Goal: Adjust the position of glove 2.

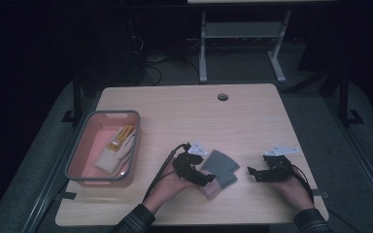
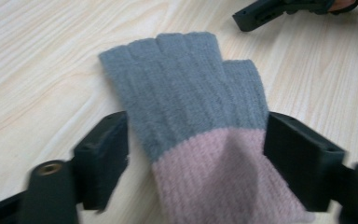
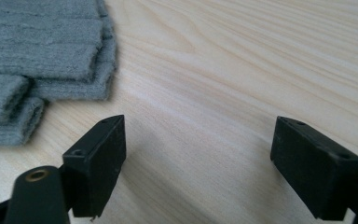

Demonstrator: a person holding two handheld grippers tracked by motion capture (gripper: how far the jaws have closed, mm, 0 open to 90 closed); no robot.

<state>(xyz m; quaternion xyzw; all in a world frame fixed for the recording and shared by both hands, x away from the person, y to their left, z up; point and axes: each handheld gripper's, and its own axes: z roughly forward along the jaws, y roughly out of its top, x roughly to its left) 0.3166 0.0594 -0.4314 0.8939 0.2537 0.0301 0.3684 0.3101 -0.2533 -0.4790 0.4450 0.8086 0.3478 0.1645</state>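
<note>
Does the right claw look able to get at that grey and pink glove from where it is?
Probably yes. The right claw stands open over bare table, and the glove lies just beside it with nothing between them. The left claw straddles the pink cuff, which might crowd that end.

The fingerless glove (image 2: 191, 107) is grey over the finger end and dusty pink at the ribbed cuff. It lies on a pale bench (image 1: 252, 121) with a light wood grain. Both the left gripper (image 1: 205, 177) and the right gripper (image 1: 253, 174) are black. The tray (image 1: 80, 148) is salmon pink inside with a grey rim, and in it lies a white glove (image 1: 114, 155) with yellow fingers.
</note>
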